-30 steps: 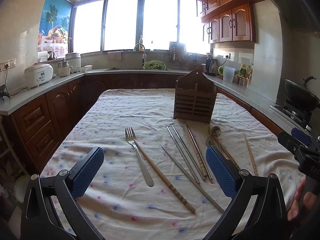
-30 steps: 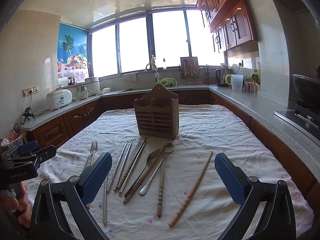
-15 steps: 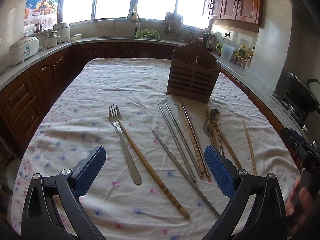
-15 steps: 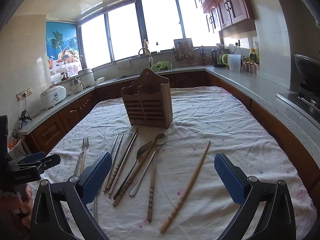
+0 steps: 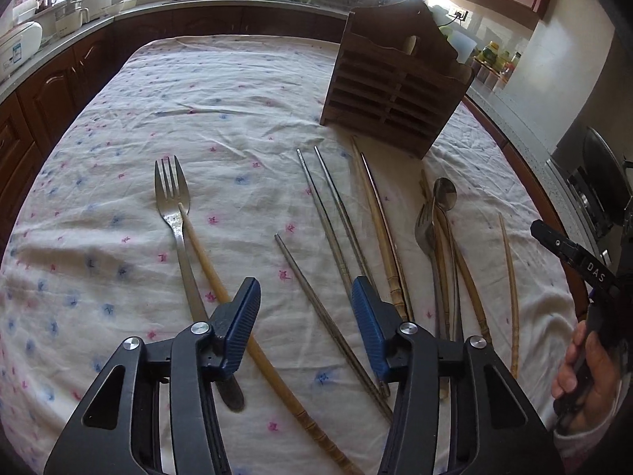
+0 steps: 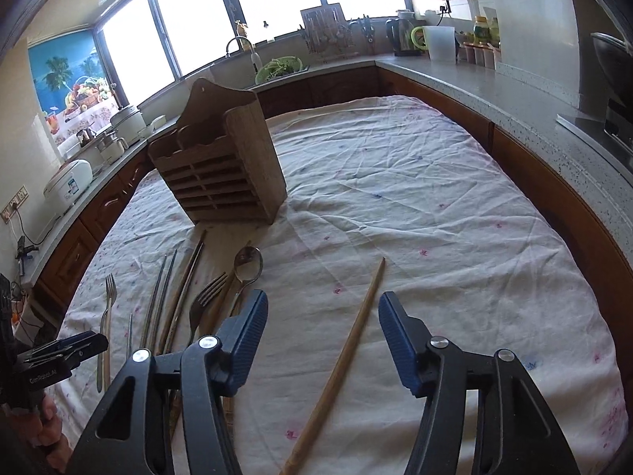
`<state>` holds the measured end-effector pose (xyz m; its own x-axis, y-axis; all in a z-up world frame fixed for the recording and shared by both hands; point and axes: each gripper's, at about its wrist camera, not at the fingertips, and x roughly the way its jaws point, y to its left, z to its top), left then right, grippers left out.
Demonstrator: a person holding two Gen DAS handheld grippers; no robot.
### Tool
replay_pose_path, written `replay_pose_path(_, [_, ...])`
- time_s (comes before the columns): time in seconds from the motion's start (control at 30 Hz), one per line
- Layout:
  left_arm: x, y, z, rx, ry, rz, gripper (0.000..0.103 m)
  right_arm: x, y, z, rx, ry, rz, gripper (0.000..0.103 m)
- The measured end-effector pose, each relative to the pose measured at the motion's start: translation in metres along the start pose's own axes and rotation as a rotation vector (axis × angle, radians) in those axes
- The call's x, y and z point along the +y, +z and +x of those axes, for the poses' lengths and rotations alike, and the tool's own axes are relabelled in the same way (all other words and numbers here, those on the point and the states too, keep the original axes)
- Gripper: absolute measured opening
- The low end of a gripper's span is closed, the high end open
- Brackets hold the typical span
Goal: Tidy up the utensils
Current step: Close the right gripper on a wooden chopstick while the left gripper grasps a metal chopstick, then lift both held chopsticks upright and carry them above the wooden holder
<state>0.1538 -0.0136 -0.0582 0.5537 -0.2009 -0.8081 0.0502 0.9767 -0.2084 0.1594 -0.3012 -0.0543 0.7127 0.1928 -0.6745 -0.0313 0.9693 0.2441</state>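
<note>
On the table (image 5: 245, 91): fork (image 5: 174, 213), chopsticks (image 5: 336, 229), spoon (image 5: 445, 194) all loose, wooden holder (image 5: 391, 91) seemingly unfilled, task barely begun | left gripper (image 5: 306, 316) low over metal chopsticks, fingers apart, holding nothing | right gripper (image 6: 322, 336) straddling lone wooden chopstick (image 6: 352, 348), fingers apart, not gripping.

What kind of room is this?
A home kitchen, most likely. A sink tap stands under the windows, a rice cooker and a kettle sit on the counter, and wooden cabinets run beneath it.
</note>
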Motion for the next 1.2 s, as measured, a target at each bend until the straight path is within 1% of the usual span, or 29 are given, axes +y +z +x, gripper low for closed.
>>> replay_pose_path(0.03, [-0.001,0.002,0.004,0.015,0.000,0.003,0.042,-0.002,0.002,0.006,0.012,-0.006,0.002,0.048])
replay_pose_path(0.07, [-0.001,0.005,0.010,0.030,0.002,0.005,0.040,-0.005,0.004,0.012,0.027,-0.015,0.004,0.047])
replay_pose_path(0.13, [-0.002,0.008,0.018,0.061,0.010,0.011,0.031,-0.009,0.006,0.023,0.056,-0.020,0.011,0.042])
replay_pose_path(0.17, [-0.002,0.010,0.023,0.075,0.014,0.011,0.030,-0.010,0.007,0.029,0.070,-0.027,0.012,0.041])
replay_pose_path(0.23, [-0.002,0.012,0.032,0.103,0.020,0.011,0.027,-0.014,0.007,0.038,0.096,-0.034,0.018,0.035])
replay_pose_path(0.27, [-0.003,0.014,0.036,0.109,0.027,0.018,0.026,-0.016,0.008,0.043,0.109,-0.039,0.023,0.034])
replay_pose_path(0.37, [-0.008,0.019,0.039,0.112,0.046,0.053,0.026,-0.020,0.008,0.059,0.155,-0.056,0.031,0.029])
replay_pose_path(0.47, [-0.011,0.023,0.043,0.111,0.052,0.082,0.025,-0.018,0.012,0.066,0.155,-0.078,0.011,0.026])
replay_pose_path(0.5, [-0.013,0.024,0.044,0.106,0.052,0.090,0.025,-0.017,0.013,0.067,0.155,-0.078,0.011,0.023])
replay_pose_path(0.53, [-0.014,0.025,0.045,0.103,0.052,0.098,0.024,-0.017,0.015,0.069,0.155,-0.075,0.012,0.016])
replay_pose_path(0.57, [-0.016,0.026,0.046,0.099,0.048,0.109,0.022,-0.015,0.015,0.071,0.156,-0.073,0.008,0.013])
replay_pose_path(0.6, [-0.017,0.027,0.048,0.098,0.039,0.122,0.016,-0.013,0.015,0.073,0.155,-0.069,-0.003,0.009])
replay_pose_path(0.63, [-0.018,0.028,0.048,0.095,0.038,0.135,0.014,-0.009,0.015,0.075,0.156,-0.063,-0.015,0.009])
replay_pose_path(0.7, [-0.018,0.028,0.049,0.095,0.031,0.155,0.012,-0.002,0.014,0.076,0.156,-0.055,-0.040,0.009])
replay_pose_path(0.8, [-0.017,0.031,0.051,0.121,0.026,0.165,0.012,0.003,0.014,0.077,0.159,-0.059,-0.071,0.009])
replay_pose_path(0.87, [-0.017,0.032,0.052,0.127,0.028,0.172,0.012,0.002,0.015,0.078,0.162,-0.051,-0.064,0.009])
replay_pose_path(1.0, [-0.024,0.030,0.053,0.098,0.056,0.226,0.011,0.003,0.015,0.078,0.155,-0.054,-0.077,0.009])
replay_pose_path(1.07, [-0.024,0.030,0.053,0.088,0.052,0.226,0.010,0.004,0.015,0.078,0.153,-0.051,-0.079,0.008])
replay_pose_path(1.13, [-0.021,0.029,0.050,0.088,0.041,0.210,0.006,0.002,0.015,0.076,0.155,-0.019,-0.054,0.006])
replay_pose_path(1.2, [-0.020,0.028,0.043,0.074,0.029,0.202,0.005,0.002,0.016,0.069,0.146,0.009,-0.042,0.005])
